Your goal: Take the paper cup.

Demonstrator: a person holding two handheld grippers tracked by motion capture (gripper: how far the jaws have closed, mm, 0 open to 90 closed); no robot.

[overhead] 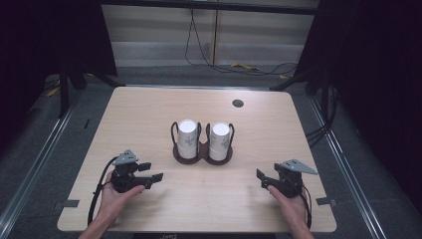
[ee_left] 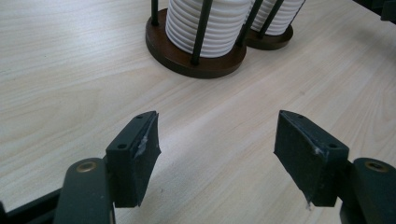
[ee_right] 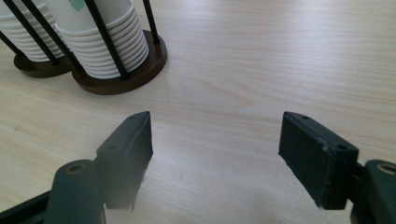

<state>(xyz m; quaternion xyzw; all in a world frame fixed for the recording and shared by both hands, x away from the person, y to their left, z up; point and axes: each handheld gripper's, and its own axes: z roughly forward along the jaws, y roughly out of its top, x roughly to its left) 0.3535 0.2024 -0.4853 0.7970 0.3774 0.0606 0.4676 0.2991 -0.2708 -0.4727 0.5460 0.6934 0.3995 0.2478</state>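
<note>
Two stacks of white paper cups, the left stack (overhead: 188,139) and the right stack (overhead: 219,140), stand upside down in a dark wooden double holder (overhead: 202,154) with black wire posts at the table's middle. My left gripper (overhead: 151,172) rests near the front left, open, nothing between its jaws; the left stack (ee_left: 205,23) lies ahead of it. My right gripper (overhead: 261,179) sits at the front right, open and empty, with the right stack (ee_right: 100,42) ahead to its left.
The light wooden table (overhead: 149,109) has a small dark round grommet (overhead: 238,103) near its far edge. Cables (overhead: 234,64) lie on the floor beyond the table. Dark stands flank both far corners.
</note>
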